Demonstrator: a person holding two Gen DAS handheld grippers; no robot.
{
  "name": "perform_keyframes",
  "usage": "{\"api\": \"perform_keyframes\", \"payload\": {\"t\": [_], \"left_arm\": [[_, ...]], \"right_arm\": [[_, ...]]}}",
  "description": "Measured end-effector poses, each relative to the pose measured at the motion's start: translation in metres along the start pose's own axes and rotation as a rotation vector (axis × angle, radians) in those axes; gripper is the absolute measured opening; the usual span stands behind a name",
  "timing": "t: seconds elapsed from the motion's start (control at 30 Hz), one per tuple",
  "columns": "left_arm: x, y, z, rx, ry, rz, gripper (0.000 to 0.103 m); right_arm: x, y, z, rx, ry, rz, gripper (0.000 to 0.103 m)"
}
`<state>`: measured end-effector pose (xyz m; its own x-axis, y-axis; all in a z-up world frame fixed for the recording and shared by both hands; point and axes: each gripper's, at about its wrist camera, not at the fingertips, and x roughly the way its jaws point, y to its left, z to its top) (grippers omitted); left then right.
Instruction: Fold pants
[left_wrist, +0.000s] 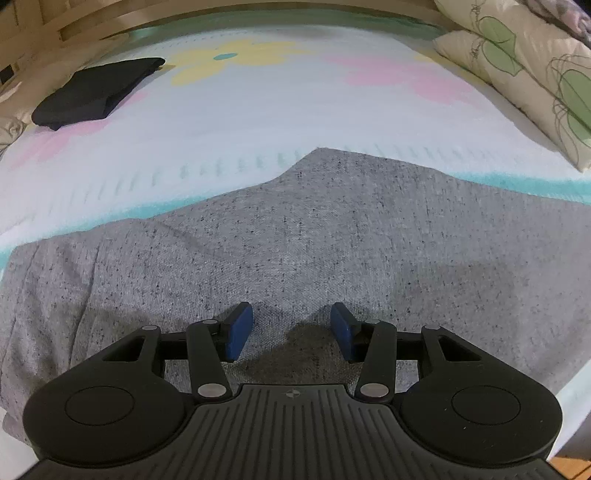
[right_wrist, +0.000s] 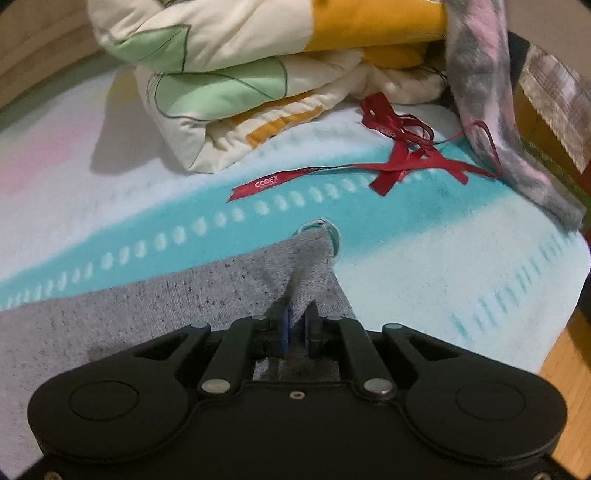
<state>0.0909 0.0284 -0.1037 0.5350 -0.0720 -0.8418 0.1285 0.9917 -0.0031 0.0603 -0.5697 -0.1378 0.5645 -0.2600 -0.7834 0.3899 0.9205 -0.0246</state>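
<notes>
Grey speckled pants (left_wrist: 295, 236) lie spread flat on the bed, filling the lower half of the left wrist view. My left gripper (left_wrist: 291, 325) is open just above the fabric, its blue pads apart and holding nothing. In the right wrist view the pants (right_wrist: 166, 306) end in a corner at the teal stripe. My right gripper (right_wrist: 299, 317) is shut on a raised fold of the pants near that corner, with fabric pinched between the blue pads.
A dark folded garment (left_wrist: 96, 92) lies at the far left of the flowered bedspread (left_wrist: 277, 103). A folded quilt (right_wrist: 240, 81) sits beyond the pants, red ribbons (right_wrist: 388, 162) and a grey-pink cloth (right_wrist: 495, 103) to the right. The bed edge and wood floor (right_wrist: 565, 365) are at right.
</notes>
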Motion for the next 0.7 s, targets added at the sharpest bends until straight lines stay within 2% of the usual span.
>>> {"api": "perform_keyframes", "payload": {"t": [0.13, 0.27, 0.33, 0.4, 0.47, 0.57, 0.63, 0.7], "left_arm": [[-0.006, -0.003, -0.002, 0.021, -0.023, 0.009, 0.045], [-0.018, -0.025, -0.010, 0.123, -0.078, -0.011, 0.045], [-0.018, -0.040, -0.013, 0.190, -0.072, -0.047, 0.045], [-0.012, -0.052, -0.016, 0.234, -0.034, -0.070, 0.046], [-0.010, -0.058, -0.019, 0.240, -0.045, -0.050, 0.046], [-0.007, -0.056, -0.014, 0.207, -0.027, -0.056, 0.046], [-0.005, -0.051, -0.011, 0.145, -0.016, -0.075, 0.046], [-0.005, -0.049, -0.010, 0.126, -0.013, -0.078, 0.046]], "right_arm": [[0.002, 0.000, 0.003, 0.023, 0.012, -0.016, 0.013], [-0.001, -0.001, 0.004, 0.021, 0.012, -0.025, 0.016], [-0.007, -0.009, 0.007, 0.048, 0.004, -0.054, 0.038], [-0.018, -0.025, 0.008, 0.127, -0.026, -0.074, 0.046], [-0.032, -0.045, 0.005, 0.225, -0.032, -0.030, 0.046], [-0.045, -0.064, -0.001, 0.319, 0.012, 0.001, 0.046], [-0.044, -0.070, -0.007, 0.374, 0.087, 0.020, 0.046], [-0.036, -0.074, -0.015, 0.419, 0.160, 0.040, 0.046]]}}
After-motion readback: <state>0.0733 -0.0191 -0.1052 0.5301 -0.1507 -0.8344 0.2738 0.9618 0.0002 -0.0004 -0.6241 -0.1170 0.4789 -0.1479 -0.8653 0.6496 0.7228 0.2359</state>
